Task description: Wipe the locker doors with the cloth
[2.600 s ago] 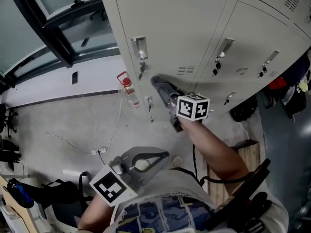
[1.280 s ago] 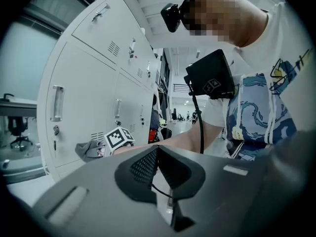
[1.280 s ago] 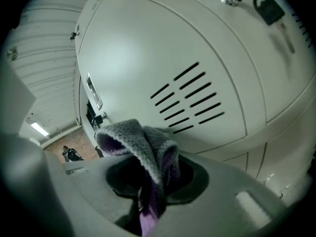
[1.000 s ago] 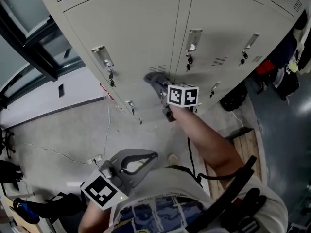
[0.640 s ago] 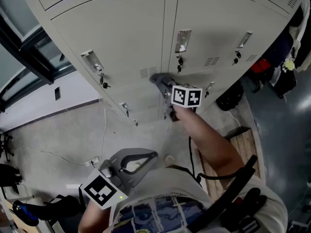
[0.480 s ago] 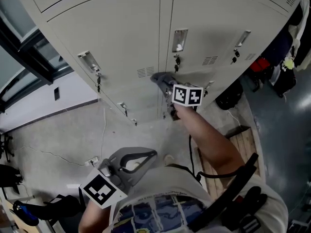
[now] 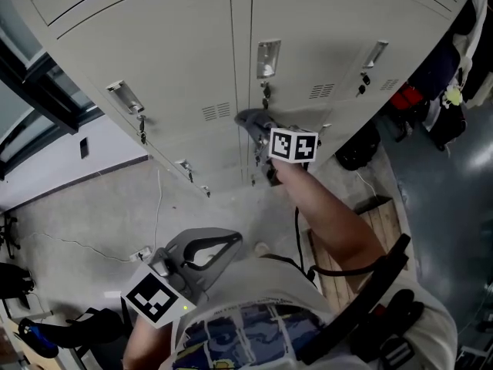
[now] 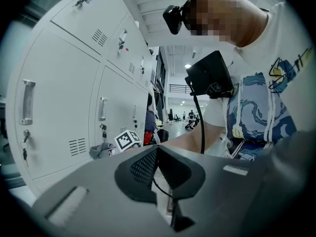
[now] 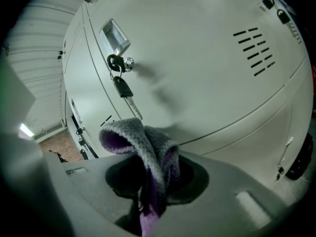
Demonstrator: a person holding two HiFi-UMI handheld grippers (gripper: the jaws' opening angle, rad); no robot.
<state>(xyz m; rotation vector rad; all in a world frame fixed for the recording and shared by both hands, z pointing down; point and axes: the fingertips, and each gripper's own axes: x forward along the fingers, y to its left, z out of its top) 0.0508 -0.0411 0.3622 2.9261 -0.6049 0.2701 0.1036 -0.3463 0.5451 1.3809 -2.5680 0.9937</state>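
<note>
Wiping the locker door (image 7: 323, 37) with the cloth (image 9: 143, 142), mid-stroke by my reckoning.
My right gripper (image 9: 148, 181) is clenched on the cloth at 12 o'clock, just below the key (image 9: 123, 89). My left gripper (image 8: 157, 164) hangs closed and empty at 7 o'clock. The next sweep should avoid snagging that key.

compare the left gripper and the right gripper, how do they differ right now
The right gripper is shut on the grey and purple cloth; the left gripper is shut on nothing. The right gripper is stretched out to the locker door; the left gripper is held low by the person's shirt, away from the lockers. Both have their jaws together.
</note>
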